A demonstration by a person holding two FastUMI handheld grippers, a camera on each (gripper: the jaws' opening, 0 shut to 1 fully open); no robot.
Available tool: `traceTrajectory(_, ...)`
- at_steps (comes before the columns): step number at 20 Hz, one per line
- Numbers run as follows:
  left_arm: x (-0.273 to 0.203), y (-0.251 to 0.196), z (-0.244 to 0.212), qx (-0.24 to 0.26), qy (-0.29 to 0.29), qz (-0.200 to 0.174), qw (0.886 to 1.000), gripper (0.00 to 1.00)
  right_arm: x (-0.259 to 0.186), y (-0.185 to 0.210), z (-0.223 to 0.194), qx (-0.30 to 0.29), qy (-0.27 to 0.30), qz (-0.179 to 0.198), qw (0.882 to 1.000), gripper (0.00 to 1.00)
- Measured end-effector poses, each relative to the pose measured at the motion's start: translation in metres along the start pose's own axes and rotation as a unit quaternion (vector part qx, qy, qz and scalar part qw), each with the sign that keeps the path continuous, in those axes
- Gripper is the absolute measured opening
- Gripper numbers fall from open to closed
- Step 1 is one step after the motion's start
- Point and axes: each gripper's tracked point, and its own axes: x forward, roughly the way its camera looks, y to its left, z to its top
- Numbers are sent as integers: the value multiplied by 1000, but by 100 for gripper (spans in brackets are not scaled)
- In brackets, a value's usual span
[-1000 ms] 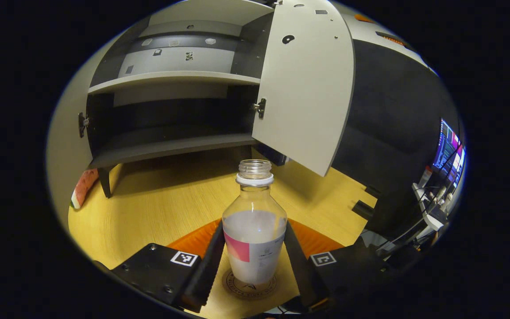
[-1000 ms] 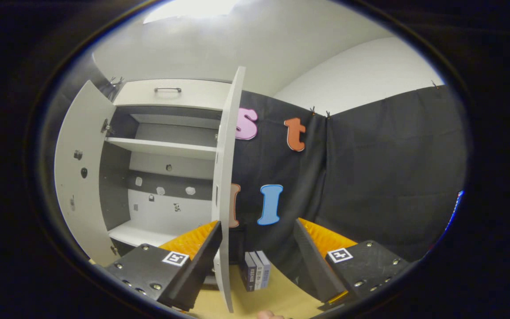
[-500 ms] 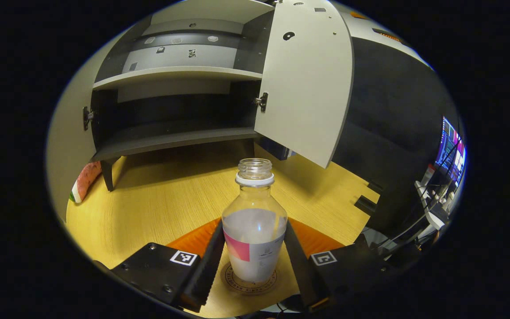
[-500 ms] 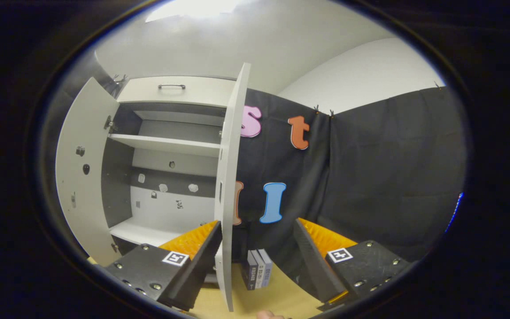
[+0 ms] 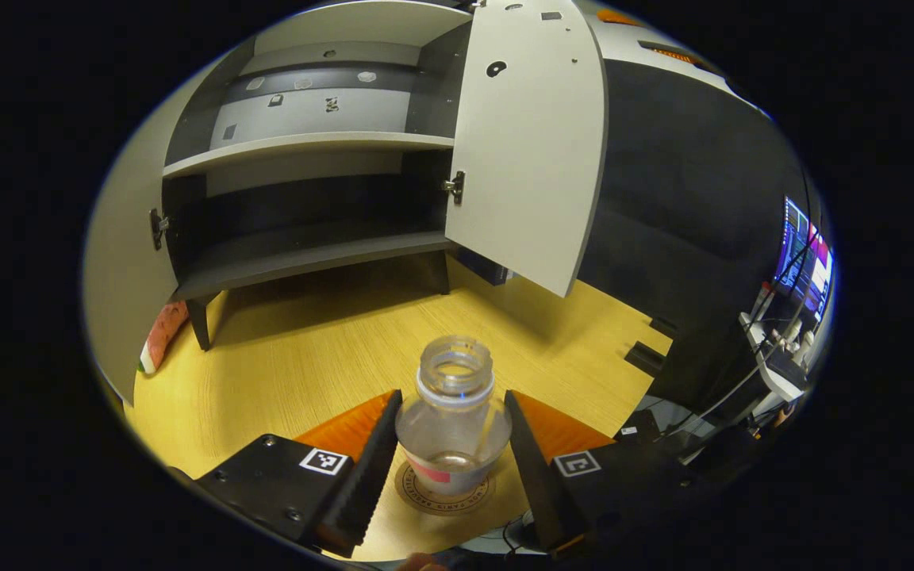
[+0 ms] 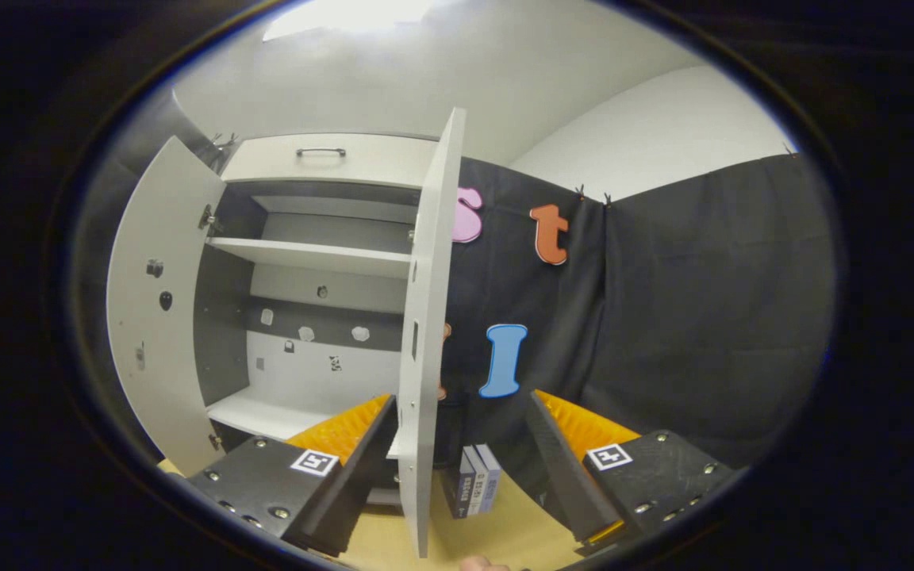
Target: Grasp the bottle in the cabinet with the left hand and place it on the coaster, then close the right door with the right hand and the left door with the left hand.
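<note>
A clear, capless bottle [image 5: 453,420] with a white and pink label stands upright on the round coaster [image 5: 445,498] on the wooden table. My left gripper [image 5: 451,468] is open around the bottle and looks down into its mouth; its fingers [image 5: 366,472] flank the bottle's sides. The cabinet [image 5: 306,198] stands behind with both doors swung open: right door [image 5: 528,151], left door [image 5: 120,262]. In the right gripper view, my right gripper [image 6: 457,476] is open, and the right door's front edge [image 6: 428,333] runs down between its fingers, close to the left one.
The wooden table [image 5: 306,357] stretches from the coaster to the cabinet legs. A red and green object [image 5: 159,337] lies by the left door. A few small books [image 6: 477,492] stand behind the right door. A lit monitor [image 5: 802,262] and cables sit far right.
The left gripper has let go of the bottle and risen, so the bottle sits lower between its fingers and shows its mouth. The door edge has shifted slightly right in the right gripper view.
</note>
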Motion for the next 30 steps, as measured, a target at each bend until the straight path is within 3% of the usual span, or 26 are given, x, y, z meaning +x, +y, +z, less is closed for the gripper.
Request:
traceTrajectory(8,-20,-1,75,14,-62,9,998,79,2,-10,-8,7,5,-8,1000,98)
traceTrajectory(9,-23,1,87,17,-72,13,997,79,2,-12,-9,8,5,-10,1000,94)
traceTrajectory(10,-25,2,99,20,-81,18,996,79,3,-15,-10,8,5,-13,1000,98)
traceTrajectory(16,-53,9,192,30,-164,49,985,78,7,-28,-23,11,15,-28,999,98)
traceTrajectory(18,-66,17,221,27,-186,71,980,79,9,-32,-28,12,19,-33,999,94)
traceTrajectory(23,-99,32,279,17,-224,113,968,83,20,-38,-42,13,31,-35,999,94)
traceTrajectory(24,-106,34,286,13,-229,120,966,86,22,-39,-45,13,34,-34,999,98)
traceTrajectory(26,-121,44,298,4,-236,142,961,93,28,-40,-49,13,37,-34,999,94)
traceTrajectory(30,-154,68,312,-7,-248,199,948,94,38,-39,-60,16,48,-25,998,94)
